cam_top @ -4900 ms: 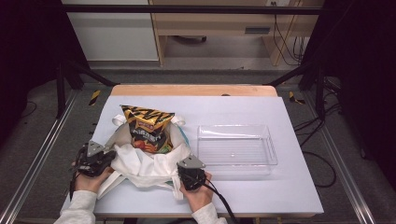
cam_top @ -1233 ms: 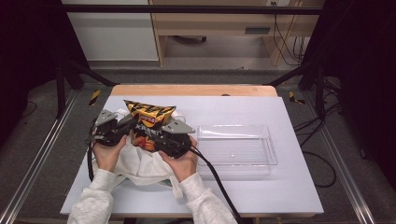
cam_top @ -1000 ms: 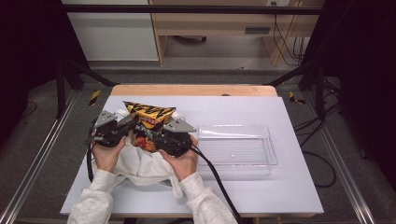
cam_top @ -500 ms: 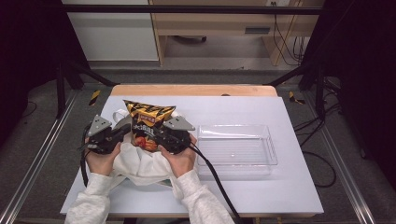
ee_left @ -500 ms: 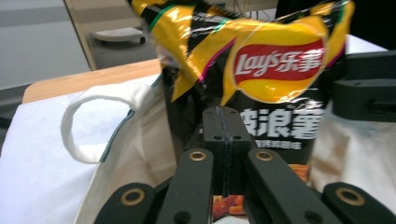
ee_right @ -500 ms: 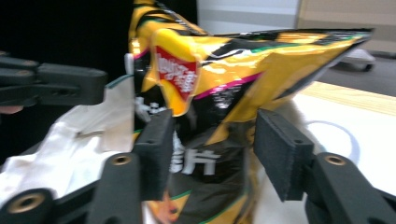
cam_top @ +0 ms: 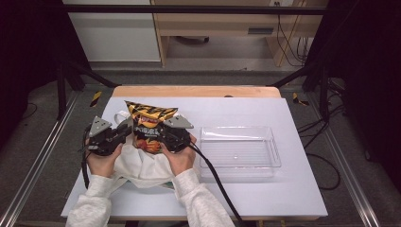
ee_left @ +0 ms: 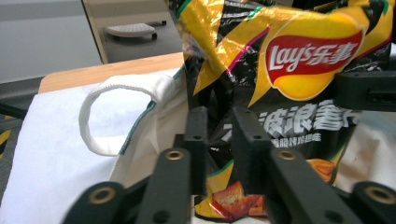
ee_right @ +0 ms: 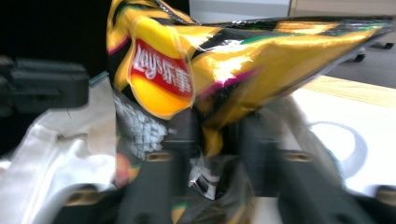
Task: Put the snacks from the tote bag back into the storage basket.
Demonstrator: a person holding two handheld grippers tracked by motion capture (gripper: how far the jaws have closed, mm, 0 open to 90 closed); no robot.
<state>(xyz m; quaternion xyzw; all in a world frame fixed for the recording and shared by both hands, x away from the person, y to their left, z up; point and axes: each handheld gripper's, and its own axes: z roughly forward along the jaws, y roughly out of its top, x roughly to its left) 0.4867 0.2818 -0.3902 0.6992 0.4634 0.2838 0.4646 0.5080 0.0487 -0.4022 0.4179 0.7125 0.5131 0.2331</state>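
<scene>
- Left hand-held gripper [ee_left: 219, 135] has just opened a bit, jaws narrow around the chip bag [cam_top: 150, 126] edge.
- Right hand-held gripper [ee_right: 215, 140] just closed, probably pinching the bag; blurry.
- Bag sits half in the tote [cam_top: 142, 165], 9 o'clock of the tray [cam_top: 239, 151].
- Risk: foil slips or the tote lifts too.
- Count: one bag, one tote, one tray on the desk [cam_top: 293, 189].

Left gripper [ee_left: 215, 135]: black jaws just opening, narrowly parted before a glossy yellow-and-black crisp bag [ee_left: 299, 70]; white cloth tote bag [ee_left: 154, 126] with looped handle behind.
</scene>
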